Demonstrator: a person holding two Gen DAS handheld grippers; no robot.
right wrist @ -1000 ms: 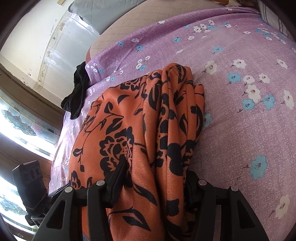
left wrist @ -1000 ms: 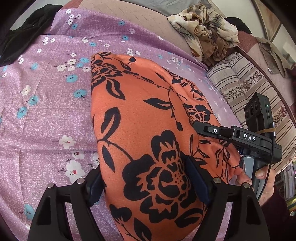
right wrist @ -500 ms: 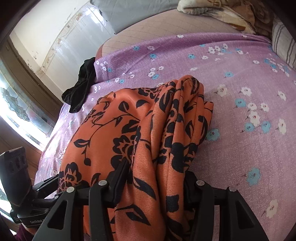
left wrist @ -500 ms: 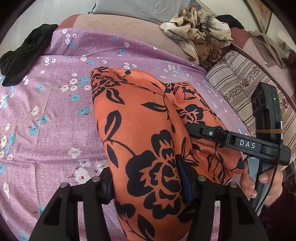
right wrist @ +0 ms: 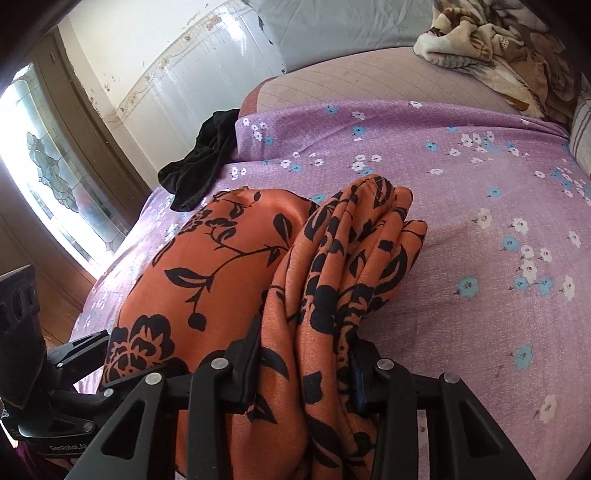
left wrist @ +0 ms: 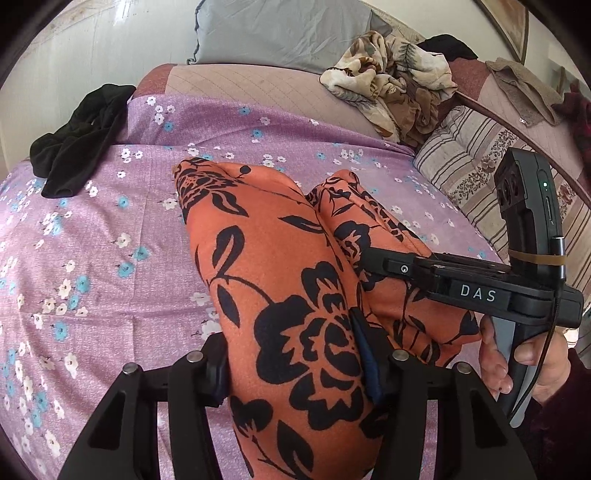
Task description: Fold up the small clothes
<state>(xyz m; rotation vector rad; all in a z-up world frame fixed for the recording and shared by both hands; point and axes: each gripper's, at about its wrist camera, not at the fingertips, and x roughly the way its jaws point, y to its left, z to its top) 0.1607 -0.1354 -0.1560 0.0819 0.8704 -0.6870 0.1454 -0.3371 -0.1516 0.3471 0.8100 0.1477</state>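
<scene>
1. A bed covered by a lilac sheet (left wrist: 110, 236) printed with small white and blue flowers fills both views; a grey pillow (left wrist: 280, 33) leans at its head, and a striped cushion (left wrist: 476, 162) lies along the right side.
2. Compared with a second ago, both cameras sit higher and farther back: more of the sheet, the pillow and the wall now shows, and the orange cloth (left wrist: 288, 280) hangs in longer drapes.
3. The orange cloth is smooth, slightly shiny fabric with a black flower-and-leaf print, lifted at its near edge and trailing onto the sheet at its far end.
4. The left gripper (left wrist: 295, 365) is clamped on a broad, smooth fold of it.
5. The right gripper (right wrist: 306, 354) pinches a bunched, pleated section (right wrist: 354, 258).
6. A crumpled black garment (left wrist: 77, 136) lies at the sheet's far left corner; a beige leaf-patterned heap (left wrist: 391, 81) sits near the cushion.
</scene>
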